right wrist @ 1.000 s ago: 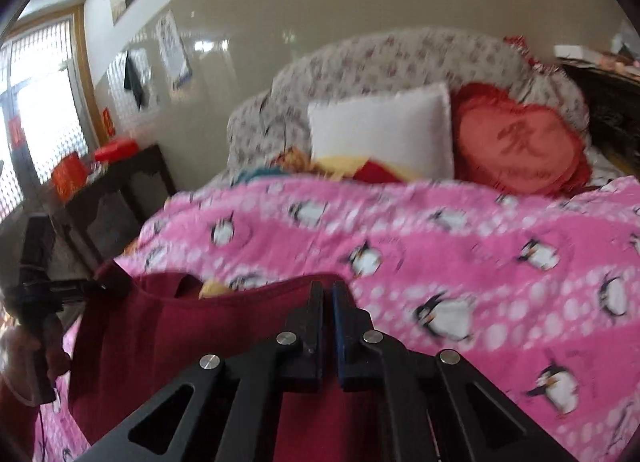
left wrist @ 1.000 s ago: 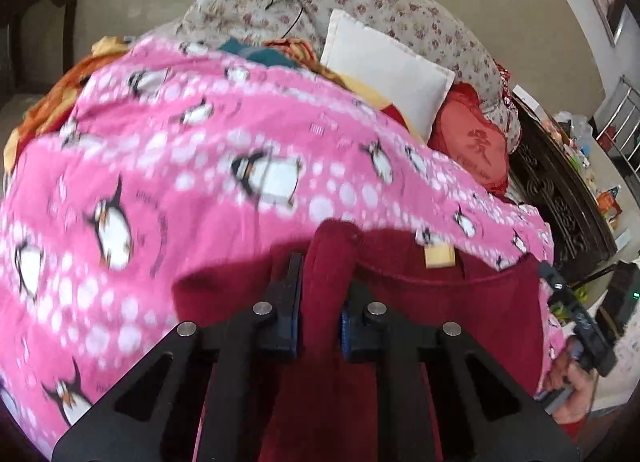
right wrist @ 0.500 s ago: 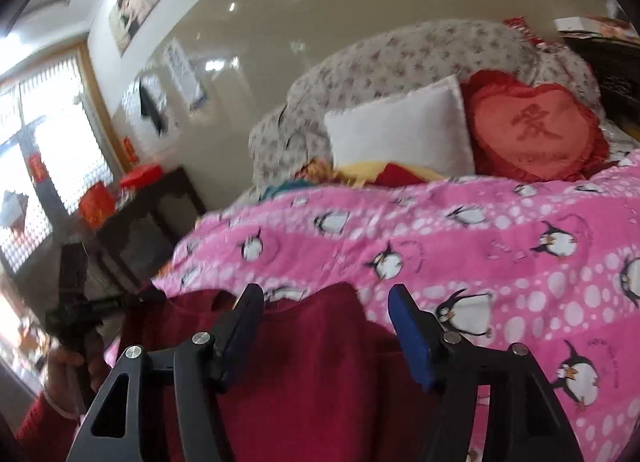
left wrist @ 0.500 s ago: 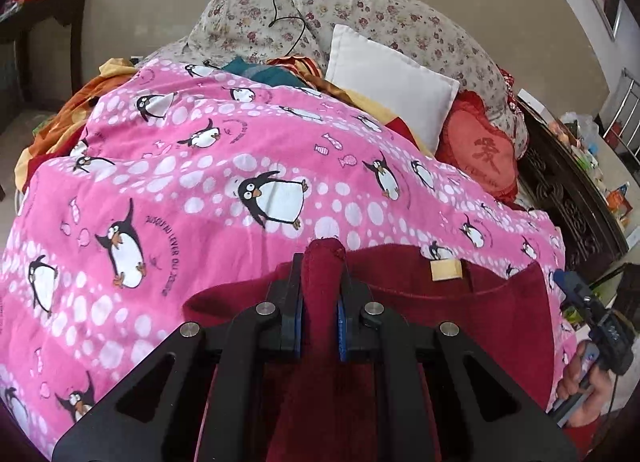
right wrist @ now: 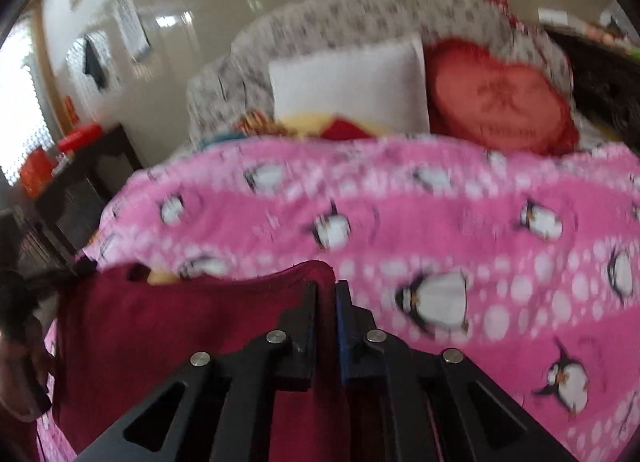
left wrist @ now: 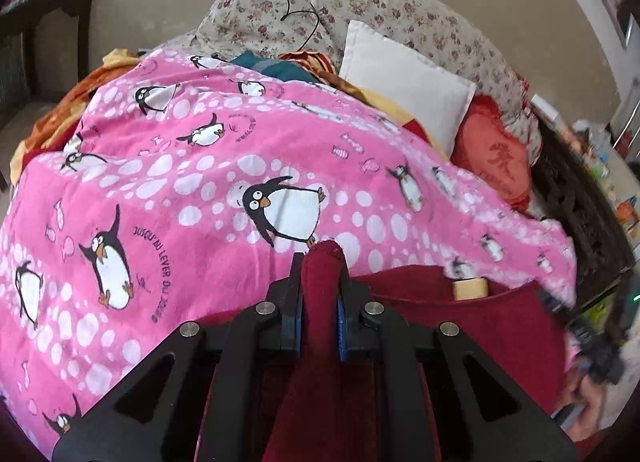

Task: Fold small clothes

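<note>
Right gripper (right wrist: 327, 294) pinched on upper edge of dark red garment (right wrist: 168, 326), fingers nearly together. Garment spread left over pink penguin blanket (right wrist: 460, 222). White pillow (right wrist: 348, 82) and red heart cushion (right wrist: 500, 98) behind. Whole view motion-blurred.

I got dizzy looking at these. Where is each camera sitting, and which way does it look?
Left wrist: sits on the left tongs, looks along them over the pink blanket to the pillows; its tongs pinch the red cloth, and the other hand shows at right.
Right wrist: sits on the right tongs, faces the same way; its tongs are shut on the cloth's edge.
Both show: cloth, blanket, white pillow, heart cushion.
</note>
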The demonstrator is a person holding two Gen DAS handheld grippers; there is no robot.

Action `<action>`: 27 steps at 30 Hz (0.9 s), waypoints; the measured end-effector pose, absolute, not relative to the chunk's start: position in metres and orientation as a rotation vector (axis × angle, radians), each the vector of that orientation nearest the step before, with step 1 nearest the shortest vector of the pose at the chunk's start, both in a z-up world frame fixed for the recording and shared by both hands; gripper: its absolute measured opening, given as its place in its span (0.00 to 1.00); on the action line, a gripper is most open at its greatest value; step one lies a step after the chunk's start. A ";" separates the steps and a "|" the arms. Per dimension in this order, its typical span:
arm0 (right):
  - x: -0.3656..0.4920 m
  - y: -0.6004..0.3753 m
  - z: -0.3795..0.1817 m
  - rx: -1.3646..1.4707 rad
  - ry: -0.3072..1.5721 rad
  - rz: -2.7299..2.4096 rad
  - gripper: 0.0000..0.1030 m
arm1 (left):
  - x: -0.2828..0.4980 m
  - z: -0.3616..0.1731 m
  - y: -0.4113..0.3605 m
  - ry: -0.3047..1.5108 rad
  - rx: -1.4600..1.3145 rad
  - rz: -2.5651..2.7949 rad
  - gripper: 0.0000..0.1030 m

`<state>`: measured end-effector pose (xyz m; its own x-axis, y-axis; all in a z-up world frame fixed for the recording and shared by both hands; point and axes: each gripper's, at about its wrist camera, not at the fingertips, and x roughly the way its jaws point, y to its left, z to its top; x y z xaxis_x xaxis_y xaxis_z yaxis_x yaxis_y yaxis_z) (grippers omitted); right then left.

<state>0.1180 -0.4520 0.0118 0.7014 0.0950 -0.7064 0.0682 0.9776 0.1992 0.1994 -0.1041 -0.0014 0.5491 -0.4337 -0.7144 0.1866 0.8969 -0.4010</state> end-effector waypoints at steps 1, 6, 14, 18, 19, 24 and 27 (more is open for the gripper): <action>0.108 -0.454 0.019 0.225 0.763 0.003 0.33 | 0.195 0.003 -0.100 0.915 -0.311 -0.379 0.13; 0.047 -0.444 0.055 0.201 0.678 0.058 0.36 | 0.151 0.032 -0.080 0.827 -0.281 -0.343 0.45; 0.044 -0.410 0.020 0.101 0.781 0.099 0.35 | 0.137 0.012 -0.087 0.841 -0.281 -0.337 0.58; 0.045 -0.410 0.018 0.115 0.800 0.043 0.34 | 0.159 -0.022 -0.086 0.968 -0.284 -0.313 0.58; 0.040 -0.407 0.023 0.117 0.790 0.059 0.34 | 0.157 -0.020 -0.081 0.962 -0.308 -0.316 0.58; 0.011 -0.387 0.035 0.054 0.762 0.114 0.35 | 0.125 -0.008 -0.048 0.931 -0.364 -0.273 0.58; 0.019 -0.387 0.010 0.054 0.845 0.099 0.39 | 0.098 -0.010 -0.033 0.923 -0.389 -0.279 0.58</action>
